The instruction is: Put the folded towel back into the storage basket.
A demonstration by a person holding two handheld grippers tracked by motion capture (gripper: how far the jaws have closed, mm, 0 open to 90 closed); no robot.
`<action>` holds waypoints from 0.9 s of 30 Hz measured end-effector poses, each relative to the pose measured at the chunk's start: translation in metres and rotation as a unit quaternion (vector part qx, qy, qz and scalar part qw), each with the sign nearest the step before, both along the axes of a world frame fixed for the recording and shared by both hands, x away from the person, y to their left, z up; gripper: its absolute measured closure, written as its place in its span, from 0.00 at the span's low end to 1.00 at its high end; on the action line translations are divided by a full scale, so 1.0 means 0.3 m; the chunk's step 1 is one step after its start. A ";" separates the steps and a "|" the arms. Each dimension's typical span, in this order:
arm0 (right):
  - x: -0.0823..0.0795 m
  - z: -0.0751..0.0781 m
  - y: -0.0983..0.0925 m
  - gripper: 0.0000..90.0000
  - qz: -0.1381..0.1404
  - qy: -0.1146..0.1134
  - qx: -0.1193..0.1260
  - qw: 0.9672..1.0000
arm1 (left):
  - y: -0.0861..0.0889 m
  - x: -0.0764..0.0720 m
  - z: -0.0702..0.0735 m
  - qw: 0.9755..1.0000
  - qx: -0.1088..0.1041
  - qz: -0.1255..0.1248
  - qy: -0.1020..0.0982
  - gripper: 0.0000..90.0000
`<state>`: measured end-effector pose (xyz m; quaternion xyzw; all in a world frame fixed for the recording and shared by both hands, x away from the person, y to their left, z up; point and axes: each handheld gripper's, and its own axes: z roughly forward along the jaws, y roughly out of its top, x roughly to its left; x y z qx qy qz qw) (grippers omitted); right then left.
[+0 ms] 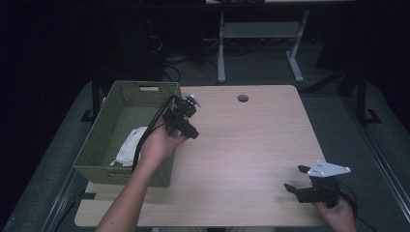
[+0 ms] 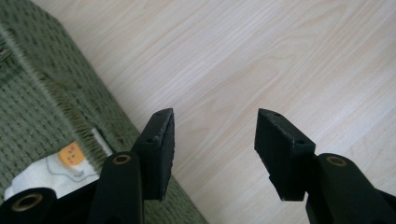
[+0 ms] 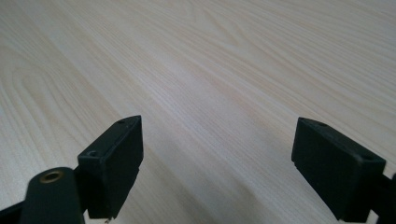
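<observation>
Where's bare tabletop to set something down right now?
The wooden table is bare from the green woven basket to its right edge, past the left hand-held gripper. Crowded spots: the basket, holding white cloth, and the near-right corner under the right hand-held gripper.

We can read no words, brands or numbers anywhere; the white cloth [image 2: 51, 172] in the green basket [image 2: 42, 93] bears only an orange printed figure, no letters.
</observation>
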<state>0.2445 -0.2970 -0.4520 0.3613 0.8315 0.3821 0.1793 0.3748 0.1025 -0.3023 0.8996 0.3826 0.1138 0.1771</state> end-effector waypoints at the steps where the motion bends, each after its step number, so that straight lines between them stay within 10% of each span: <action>1: 0.000 0.000 0.000 0.18 0.000 0.000 0.000 1.000 | -0.005 -0.001 -0.004 1.000 -0.003 -0.001 0.001 0.52; 27: 0.000 0.000 -0.005 0.18 0.000 -0.001 -0.001 1.000 | -0.185 -0.053 -0.134 0.999 0.013 -0.037 0.023 0.48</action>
